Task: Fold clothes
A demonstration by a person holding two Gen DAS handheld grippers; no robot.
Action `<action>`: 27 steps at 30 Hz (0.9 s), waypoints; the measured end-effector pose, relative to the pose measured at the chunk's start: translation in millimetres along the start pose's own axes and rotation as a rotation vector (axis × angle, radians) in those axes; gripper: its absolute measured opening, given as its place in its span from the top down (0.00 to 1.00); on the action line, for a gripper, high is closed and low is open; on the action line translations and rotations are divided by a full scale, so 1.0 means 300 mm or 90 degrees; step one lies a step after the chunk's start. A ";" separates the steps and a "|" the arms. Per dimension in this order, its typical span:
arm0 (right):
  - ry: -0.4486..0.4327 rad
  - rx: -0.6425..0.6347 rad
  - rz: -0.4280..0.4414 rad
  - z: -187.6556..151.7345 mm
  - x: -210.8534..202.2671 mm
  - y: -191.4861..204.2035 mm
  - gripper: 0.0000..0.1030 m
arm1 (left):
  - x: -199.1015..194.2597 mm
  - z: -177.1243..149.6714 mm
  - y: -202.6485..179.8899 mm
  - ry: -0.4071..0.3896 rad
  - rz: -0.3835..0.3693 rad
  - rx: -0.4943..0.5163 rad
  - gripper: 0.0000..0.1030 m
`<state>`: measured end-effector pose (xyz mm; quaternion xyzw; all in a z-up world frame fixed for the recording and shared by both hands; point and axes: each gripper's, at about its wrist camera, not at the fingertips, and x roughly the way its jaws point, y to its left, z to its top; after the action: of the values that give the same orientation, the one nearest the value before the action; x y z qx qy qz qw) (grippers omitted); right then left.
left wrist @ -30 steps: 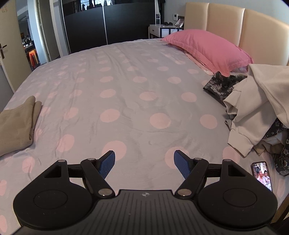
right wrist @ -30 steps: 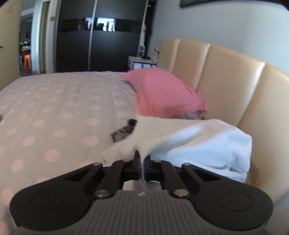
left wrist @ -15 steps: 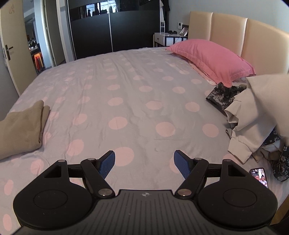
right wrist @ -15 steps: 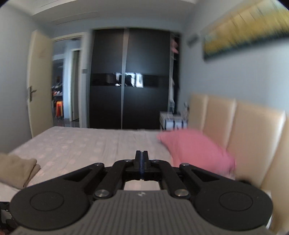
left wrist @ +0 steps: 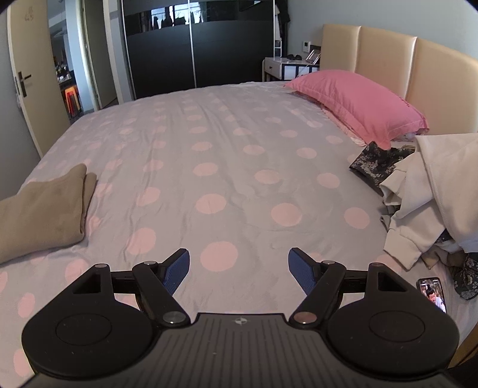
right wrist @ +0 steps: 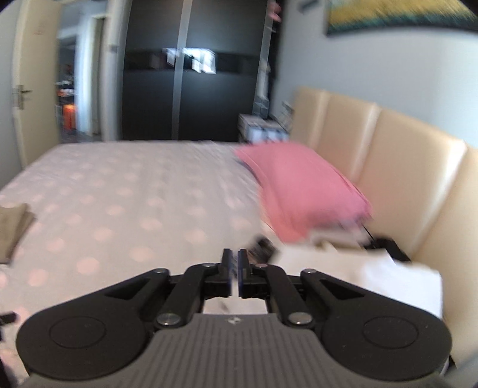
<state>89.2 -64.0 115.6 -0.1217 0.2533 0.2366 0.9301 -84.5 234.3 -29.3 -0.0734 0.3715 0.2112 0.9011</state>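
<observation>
A wide bed (left wrist: 227,167) fills most of both views, covered by a pale lilac sheet printed with pink dots and lightly creased. A padded cream headboard (left wrist: 397,68) runs along its right side, with a pink pillow (left wrist: 355,101) lying against it. Beyond the far edge of the bed stands a black sliding-door wardrobe (left wrist: 197,50), a white bedside cabinet (left wrist: 286,68) in the corner next to it, and an open cream door (left wrist: 33,89) on the left. A framed picture (right wrist: 397,15) hangs on the wall above the headboard, blurred in the right wrist view.

The unfolded clothes pile (left wrist: 424,203) sits at the right edge of the bed, just below the pillow: a cream-white garment draped on top with a cuffed sleeve hanging toward the sheet, and dark floral fabric (left wrist: 376,164) poking out from under it. A phone (left wrist: 433,294) with a lit screen lies on the sheet just beside the pile. Well apart, at the left edge, rests a folded tan garment (left wrist: 41,212), a neat flat stack.

The left tool (left wrist: 239,268) hovers over bare sheet with its blue pads spread wide, nothing between them. The right tool (right wrist: 234,268) is above the white garment (right wrist: 373,280); its jaws are opening, only a narrow gap so far, and no cloth is caught in it.
</observation>
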 end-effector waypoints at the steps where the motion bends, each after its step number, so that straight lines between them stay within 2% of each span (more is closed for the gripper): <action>1: 0.011 0.013 -0.016 -0.021 0.014 -0.036 0.70 | 0.007 -0.005 0.002 0.004 0.000 -0.002 0.30; 2: 0.019 0.024 -0.035 -0.041 0.025 -0.075 0.52 | 0.013 -0.010 0.004 0.008 0.000 -0.003 0.30; 4: 0.035 0.041 -0.074 -0.079 0.046 -0.150 0.39 | 0.025 -0.020 0.009 0.016 -0.001 -0.006 0.30; 6: 0.052 0.058 -0.109 -0.114 0.068 -0.227 0.34 | 0.037 -0.029 0.007 0.024 0.000 -0.005 0.30; 10: 0.078 0.104 -0.149 -0.174 0.100 -0.376 0.17 | 0.064 -0.043 -0.003 0.041 0.007 0.002 0.30; 15: 0.109 0.126 -0.137 -0.206 0.182 -0.474 0.12 | 0.096 -0.053 -0.018 0.062 0.012 0.007 0.30; 18: 0.127 0.101 -0.116 -0.229 0.225 -0.462 0.11 | 0.112 -0.060 -0.022 0.073 0.017 0.008 0.30; 20: 0.137 0.061 -0.122 -0.241 0.262 -0.439 0.09 | 0.125 -0.064 -0.025 0.081 0.021 0.009 0.30; 24: 0.146 -0.024 -0.163 -0.263 0.331 -0.399 0.12 | 0.139 -0.070 -0.031 0.092 0.023 0.015 0.30; 25: 0.142 -0.024 -0.161 -0.265 0.337 -0.400 0.36 | 0.141 -0.071 -0.031 0.094 0.025 0.016 0.30; 26: 0.137 -0.018 -0.160 -0.262 0.340 -0.404 0.65 | 0.144 -0.072 -0.032 0.096 0.027 0.017 0.30; 27: 0.133 -0.004 -0.161 -0.253 0.340 -0.410 0.68 | 0.146 -0.072 -0.033 0.097 0.029 0.018 0.30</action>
<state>196.9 -157.1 11.0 -0.1796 0.3306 0.1046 0.9206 -66.1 233.6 -75.6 -0.0684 0.4436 0.2204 0.8660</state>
